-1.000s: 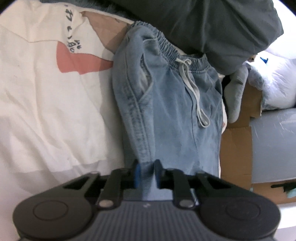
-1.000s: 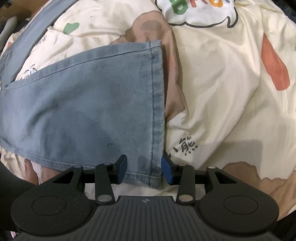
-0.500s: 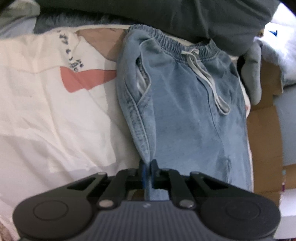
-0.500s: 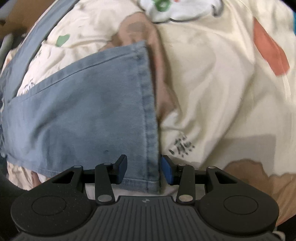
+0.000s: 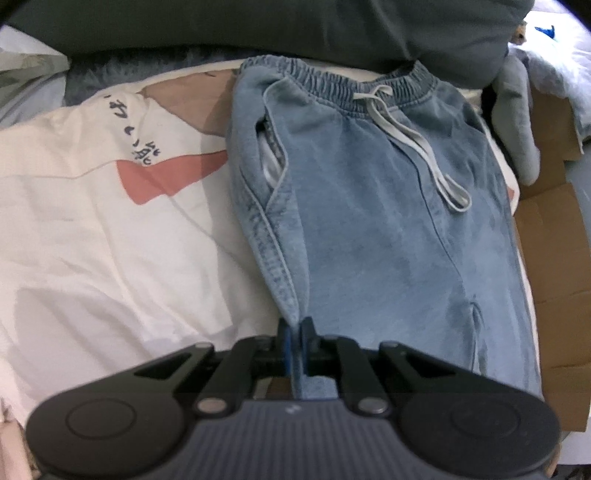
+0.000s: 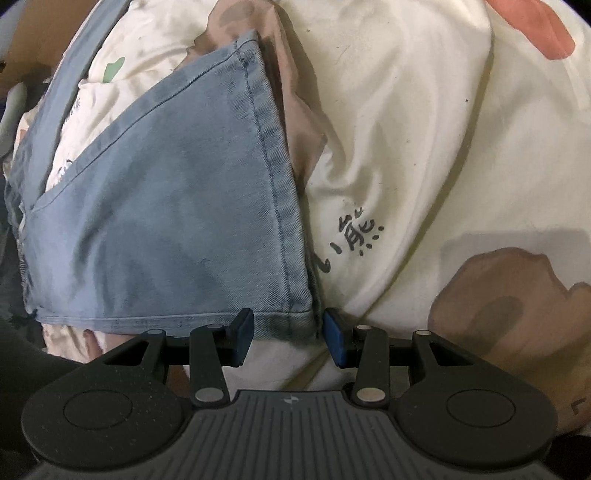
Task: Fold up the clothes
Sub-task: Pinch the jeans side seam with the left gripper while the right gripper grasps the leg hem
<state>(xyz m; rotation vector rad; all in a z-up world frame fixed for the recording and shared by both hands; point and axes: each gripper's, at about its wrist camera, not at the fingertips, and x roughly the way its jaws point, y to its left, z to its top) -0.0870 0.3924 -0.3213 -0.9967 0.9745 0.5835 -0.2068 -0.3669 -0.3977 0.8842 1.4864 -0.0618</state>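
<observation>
On the cream printed bedsheet (image 5: pixel 92 240), blue denim pants (image 5: pixel 388 221) lie flat, waistband toward a dark pillow (image 5: pixel 295 26). Left gripper (image 5: pixel 295 339) clenched on the pants' side seam. Right gripper (image 6: pixel 288 332) released, jaws straddling the leg hem (image 6: pixel 280 184) corner, not pinching.

Dark handwritten-style East Asian characters (image 5: pixel 142 147) are printed on the cream bedsheet (image 5: pixel 92 240), beside a red patch; they are seen sideways and cannot be read with certainty. A similar dark character with dots beneath (image 6: pixel 360 230) is printed on the same sheet in the right wrist view. A small pale emblem (image 6: pixel 291 399) is marked on the gripper housing; no wording is made out.
</observation>
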